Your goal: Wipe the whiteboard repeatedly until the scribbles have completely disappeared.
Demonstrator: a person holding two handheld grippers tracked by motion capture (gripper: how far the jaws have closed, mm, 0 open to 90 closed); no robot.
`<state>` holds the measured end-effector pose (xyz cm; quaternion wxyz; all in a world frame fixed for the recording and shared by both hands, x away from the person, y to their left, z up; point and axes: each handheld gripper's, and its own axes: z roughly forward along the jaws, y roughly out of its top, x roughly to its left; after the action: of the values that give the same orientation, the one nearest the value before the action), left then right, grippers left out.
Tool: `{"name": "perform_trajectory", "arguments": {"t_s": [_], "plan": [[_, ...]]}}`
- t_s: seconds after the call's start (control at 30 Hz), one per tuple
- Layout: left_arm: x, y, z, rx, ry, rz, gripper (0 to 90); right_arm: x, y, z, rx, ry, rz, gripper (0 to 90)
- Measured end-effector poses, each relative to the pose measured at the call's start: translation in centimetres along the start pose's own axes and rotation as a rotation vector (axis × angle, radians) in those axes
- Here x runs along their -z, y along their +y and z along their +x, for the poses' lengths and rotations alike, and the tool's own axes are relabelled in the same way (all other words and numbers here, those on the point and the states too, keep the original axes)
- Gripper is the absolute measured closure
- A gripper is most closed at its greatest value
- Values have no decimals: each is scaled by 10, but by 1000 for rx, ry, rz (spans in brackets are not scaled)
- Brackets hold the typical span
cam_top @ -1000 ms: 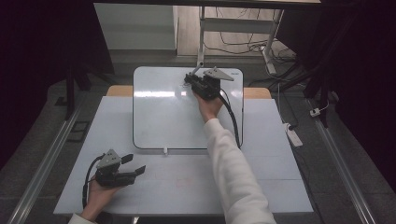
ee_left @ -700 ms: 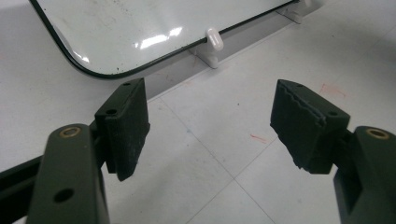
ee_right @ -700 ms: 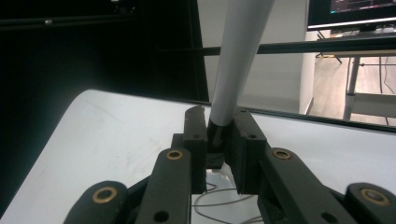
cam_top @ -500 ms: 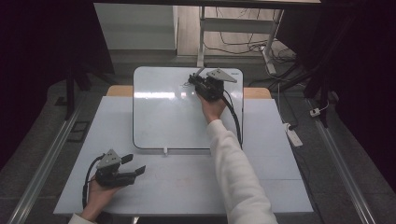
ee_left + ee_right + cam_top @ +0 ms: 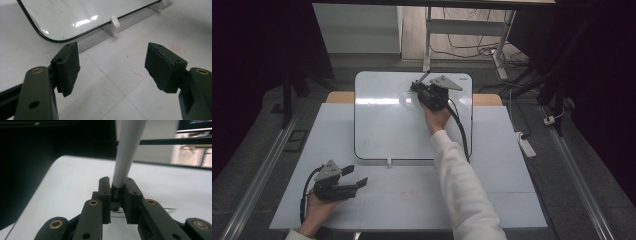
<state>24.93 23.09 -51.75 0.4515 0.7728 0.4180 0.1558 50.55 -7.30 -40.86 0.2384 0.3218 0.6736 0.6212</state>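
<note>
A whiteboard (image 5: 387, 125) is laid on the far middle of the table (image 5: 512, 200), with the right gripper (image 5: 418, 88) over its far edge and the left gripper (image 5: 354, 176) placed near the table's front-left corner.

Fingers (image 5: 67, 68) wide apart above the white table (image 5: 120, 82), near the whiteboard (image 5: 75, 17) edge.
</note>
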Motion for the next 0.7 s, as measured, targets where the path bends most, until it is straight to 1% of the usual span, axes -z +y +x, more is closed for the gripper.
{"name": "perform_trajectory", "arguments": {"t_s": [0.03,0.1,0.13,0.2,0.27,0.3,0.33,0.37,0.43,0.5,0.57,0.6,0.63,0.7], "plan": [[0,0,0,0,0,0,288,2,1,-3,-12,-14,-9,775],[-1,0,1,1,-1,0,288,3,2,-6,-31,-19,-20,776],[-1,0,1,1,-2,1,288,2,1,-3,-26,-18,-18,776],[-1,0,1,2,-3,1,288,-3,-4,6,-26,14,-8,775],[-1,0,1,4,-3,0,288,-9,-8,17,-8,39,5,775],[-1,0,1,3,-1,0,288,-10,-9,20,4,40,7,776],[0,0,1,2,1,-1,288,-10,-9,20,10,38,9,776],[0,0,1,2,2,-1,288,-9,-8,17,3,39,7,776],[0,0,1,2,1,-3,288,-3,-6,9,-1,4,-3,775],[0,0,1,2,0,-1,288,2,-4,2,-22,-17,-18,776],[-1,0,1,2,0,0,288,2,-4,4,-17,-23,-21,776],[-1,0,1,3,0,-1,288,0,-6,7,-16,-12,-18,775],[-1,0,1,4,1,-1,288,-3,-9,13,-14,11,-11,776],[-1,0,2,4,2,-1,288,-7,-12,20,10,29,3,776]]}}
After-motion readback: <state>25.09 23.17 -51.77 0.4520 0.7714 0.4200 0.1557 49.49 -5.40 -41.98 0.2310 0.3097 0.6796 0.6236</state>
